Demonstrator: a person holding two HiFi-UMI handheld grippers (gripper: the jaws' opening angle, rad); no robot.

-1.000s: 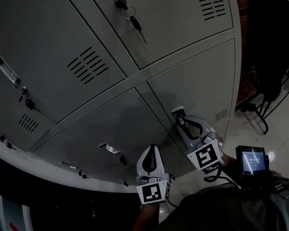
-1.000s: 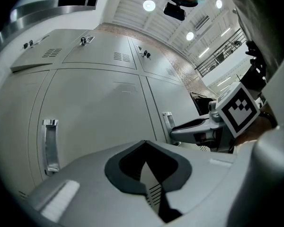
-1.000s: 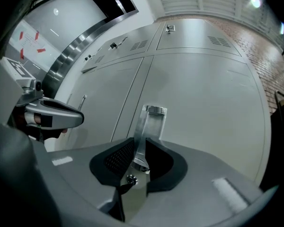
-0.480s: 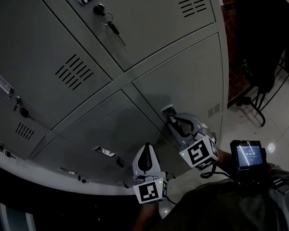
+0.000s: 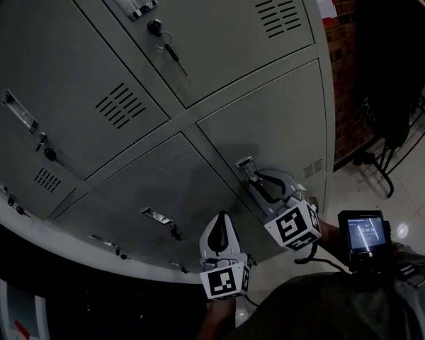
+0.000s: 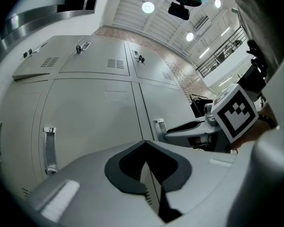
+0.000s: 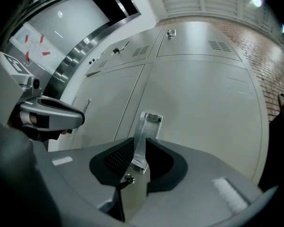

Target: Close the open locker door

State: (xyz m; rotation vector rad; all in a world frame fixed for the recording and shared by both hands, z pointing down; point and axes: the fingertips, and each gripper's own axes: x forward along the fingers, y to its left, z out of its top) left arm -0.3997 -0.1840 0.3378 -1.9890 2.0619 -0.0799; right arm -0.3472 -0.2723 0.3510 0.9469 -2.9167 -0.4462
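Head view: right gripper sits on the handle of the lower-right locker door, same spot as a second ago. Only the framing has drifted, the grip hasn't. Right gripper view confirms it: fingers part-closed, handle strip pinched between them, no slack that I can see. Left gripper has nudged a touch and hovers near the neighbouring door, fingers together, empty, touching nothing.

Locker door reads flush with the ones around it. Seam looks even in both gripper views, no gap visible. My read: the push is basically done, door is home or a hair off. Left to do: release the handle and back off.

Risk: dragging the door back out if the right hand retreats before its fingers open. Can't tell if the latch has caught.
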